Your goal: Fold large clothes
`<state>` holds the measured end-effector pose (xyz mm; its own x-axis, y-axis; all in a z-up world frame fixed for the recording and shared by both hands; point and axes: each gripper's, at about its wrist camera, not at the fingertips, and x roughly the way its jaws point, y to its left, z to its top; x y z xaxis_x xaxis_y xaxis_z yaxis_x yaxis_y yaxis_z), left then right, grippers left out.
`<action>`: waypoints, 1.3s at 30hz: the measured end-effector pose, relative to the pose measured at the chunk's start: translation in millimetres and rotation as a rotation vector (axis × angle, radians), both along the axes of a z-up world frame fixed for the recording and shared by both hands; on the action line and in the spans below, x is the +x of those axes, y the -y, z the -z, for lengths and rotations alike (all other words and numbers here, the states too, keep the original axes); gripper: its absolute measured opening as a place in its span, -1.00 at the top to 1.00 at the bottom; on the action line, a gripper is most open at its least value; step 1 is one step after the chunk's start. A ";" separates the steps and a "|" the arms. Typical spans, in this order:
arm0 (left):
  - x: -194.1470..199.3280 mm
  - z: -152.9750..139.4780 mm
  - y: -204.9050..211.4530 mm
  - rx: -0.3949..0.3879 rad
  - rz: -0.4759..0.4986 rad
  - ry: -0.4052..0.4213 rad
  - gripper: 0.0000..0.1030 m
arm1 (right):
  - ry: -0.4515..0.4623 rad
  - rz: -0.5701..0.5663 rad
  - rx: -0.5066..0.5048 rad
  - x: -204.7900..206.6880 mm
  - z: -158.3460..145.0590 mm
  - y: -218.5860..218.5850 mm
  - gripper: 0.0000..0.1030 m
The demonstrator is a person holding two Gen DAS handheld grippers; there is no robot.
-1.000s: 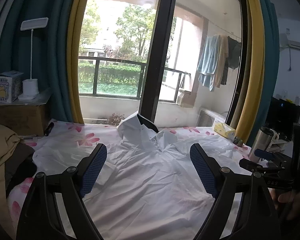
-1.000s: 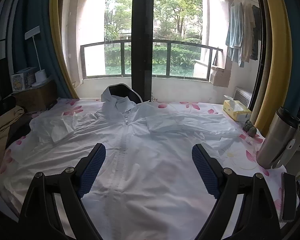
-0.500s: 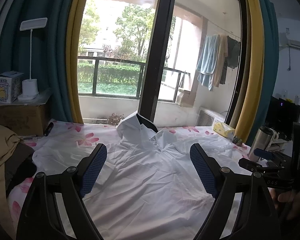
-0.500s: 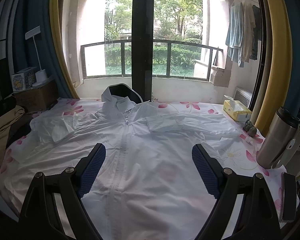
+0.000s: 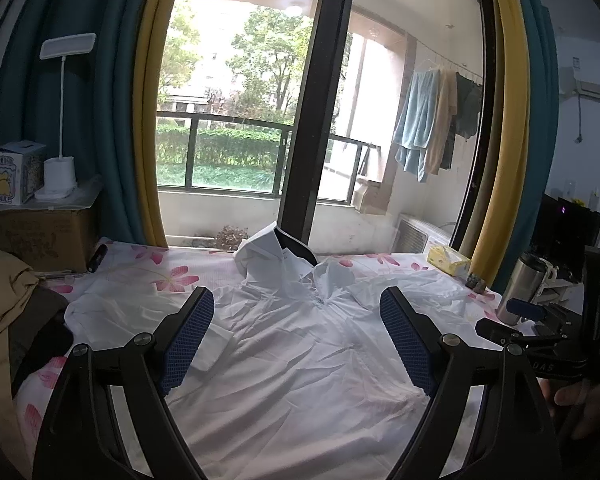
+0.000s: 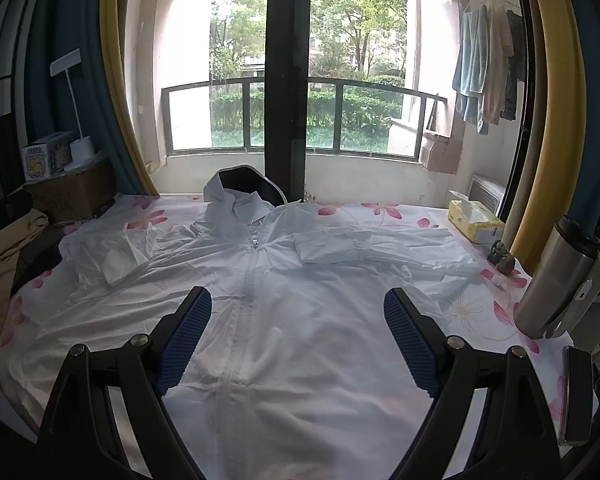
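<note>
A white zip-up jacket lies front-up and spread across the flowered sheet of the bed, its hood up by the window; the sleeve on the window's right side is already laid across toward the chest, while the other sleeve sits bunched out to the side. Both tools hang over the near hem: the left gripper and the right gripper each have their 2 fingers spread wide with nothing between them, neither touching cloth. To my eye the folding has barely begun, and this is a pause for sizing up the garment. The next move probably calls for lowering 1 gripper to the crumpled sleeve, pinching its cuff and drawing it flat across the body. The thin fabric looks slippery and wrinkled, so the pinch should catch only 1 layer.
</note>
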<state>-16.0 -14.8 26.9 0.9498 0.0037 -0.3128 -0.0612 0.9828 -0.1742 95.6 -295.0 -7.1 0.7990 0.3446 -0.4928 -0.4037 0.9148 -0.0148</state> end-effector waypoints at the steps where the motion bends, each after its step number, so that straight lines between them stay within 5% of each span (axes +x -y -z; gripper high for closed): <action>1: 0.2 -0.4 0.2 -0.001 -0.001 0.000 -0.70 | -0.001 -0.001 -0.001 0.4 -0.2 -0.8 -0.70; 22: 48.6 7.0 -14.9 -0.016 -0.008 -0.034 -0.70 | -0.049 -0.015 -0.021 51.0 7.7 -8.0 -0.70; 39: 122.9 49.4 -48.2 -0.038 -0.075 -0.181 -0.70 | -0.090 -0.135 -0.213 153.1 38.2 -22.7 -0.69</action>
